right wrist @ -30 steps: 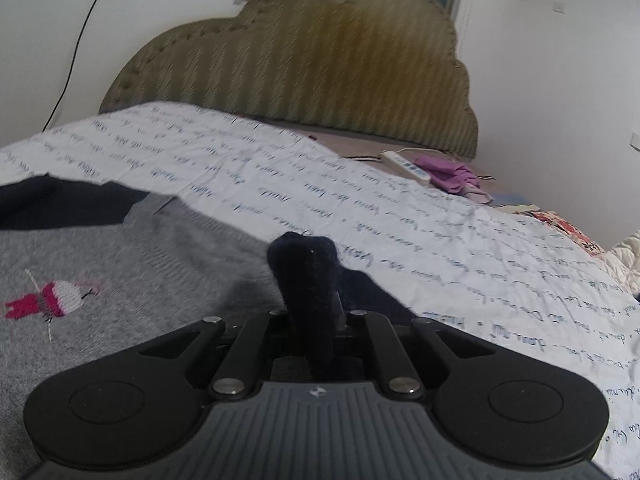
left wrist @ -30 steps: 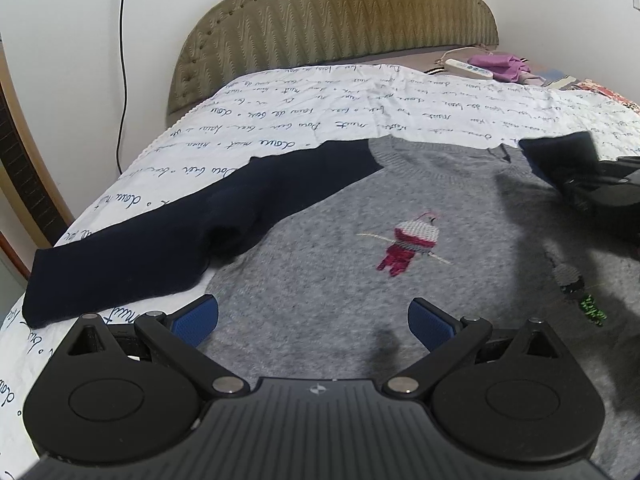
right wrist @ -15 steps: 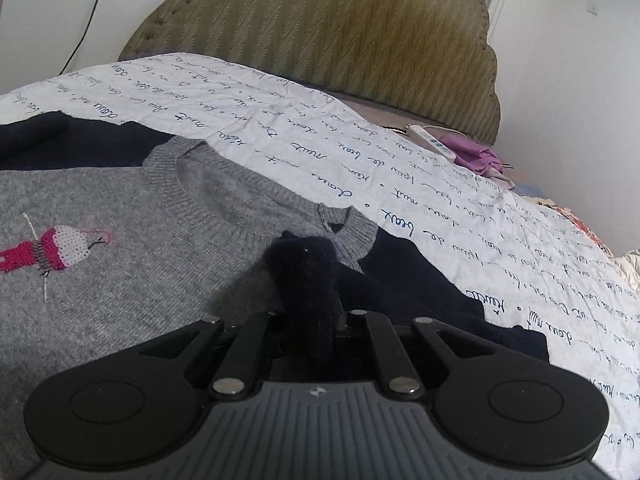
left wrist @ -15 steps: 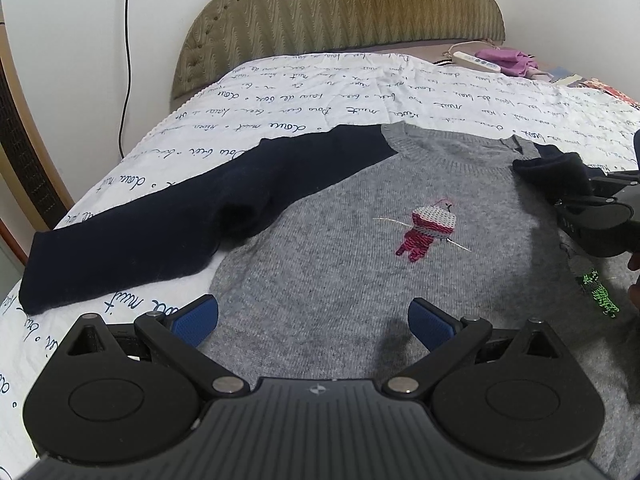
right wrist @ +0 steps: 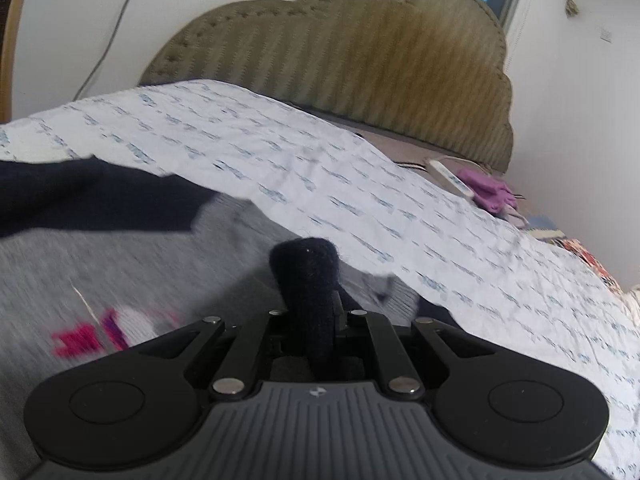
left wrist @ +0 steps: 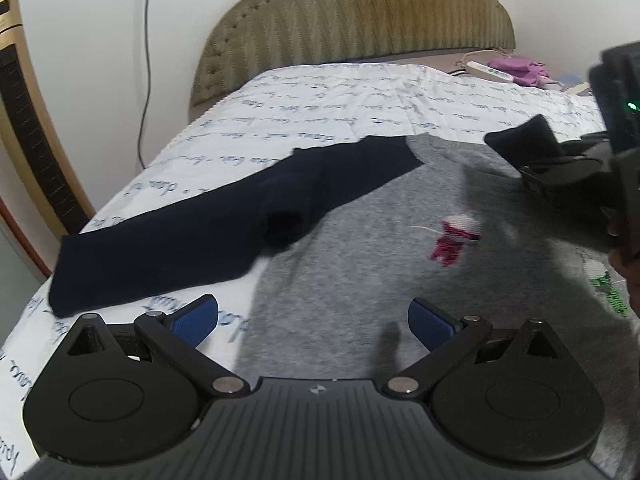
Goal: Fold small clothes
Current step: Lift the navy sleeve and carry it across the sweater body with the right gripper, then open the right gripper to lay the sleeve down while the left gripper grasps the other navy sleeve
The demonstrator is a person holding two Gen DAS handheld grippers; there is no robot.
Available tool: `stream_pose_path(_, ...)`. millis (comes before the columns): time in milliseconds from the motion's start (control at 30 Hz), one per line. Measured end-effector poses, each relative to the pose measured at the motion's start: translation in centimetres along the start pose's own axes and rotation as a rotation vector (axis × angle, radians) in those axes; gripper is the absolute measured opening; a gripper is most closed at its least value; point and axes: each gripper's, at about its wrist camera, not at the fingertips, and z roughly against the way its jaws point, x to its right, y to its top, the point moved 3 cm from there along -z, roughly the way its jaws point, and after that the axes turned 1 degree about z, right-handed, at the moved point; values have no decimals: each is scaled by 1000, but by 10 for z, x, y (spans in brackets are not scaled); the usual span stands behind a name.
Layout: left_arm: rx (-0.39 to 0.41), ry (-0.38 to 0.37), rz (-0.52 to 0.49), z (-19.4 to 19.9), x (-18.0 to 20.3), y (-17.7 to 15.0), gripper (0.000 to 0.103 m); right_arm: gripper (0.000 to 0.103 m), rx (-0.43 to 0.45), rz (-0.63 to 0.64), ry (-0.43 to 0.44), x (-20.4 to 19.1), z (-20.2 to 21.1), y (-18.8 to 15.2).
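While our left gripper (left wrist: 314, 320) hovers with jaws wide and empty over the sweater (left wrist: 400, 264) hem, our right gripper (right wrist: 316, 316) has its jaws clamped on the right sleeve (right wrist: 308, 276) cuff above the chest. We judge the knit soft, light and floppy, best pinched at cuffs or hems. Beyond, the left sleeve (left wrist: 192, 236) lies flat; the bed (left wrist: 340, 96) offers open room toward the headboard (left wrist: 352, 20)

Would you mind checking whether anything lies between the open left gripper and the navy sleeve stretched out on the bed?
Nothing visible does. The left gripper hovers open above the sweater's grey body, and the flat navy sleeve lies ahead to its left with only the white bedspread around it.
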Motion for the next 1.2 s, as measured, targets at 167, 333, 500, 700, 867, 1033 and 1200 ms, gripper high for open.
stream_pose_path(167,-18,33,46,1,-24,-1,103,9,11,42,24,-33,-9,14)
stream_pose_path(333,-4,68,83,7,-44,3,103,9,-14,41,55,-53,-21,14)
stream_pose_path(500,-18,113,124,3,-63,4,103,10,-47,32,68,-61,-32,7)
stream_pose_path(700,-50,118,230,-5,-95,-5,103,34,-23,-41,146,-55,-12,10)
stream_pose_path(867,-49,144,282,-3,-117,-8,102,44,-50,-7,193,-69,-13,6)
stream_pose_path(1033,-30,166,404,-1,-157,-11,100,44,-35,-129,272,-55,6,8)
stream_pose_path(1200,-43,-9,709,-12,-204,-18,91,55,-4,-165,332,-50,38,2)
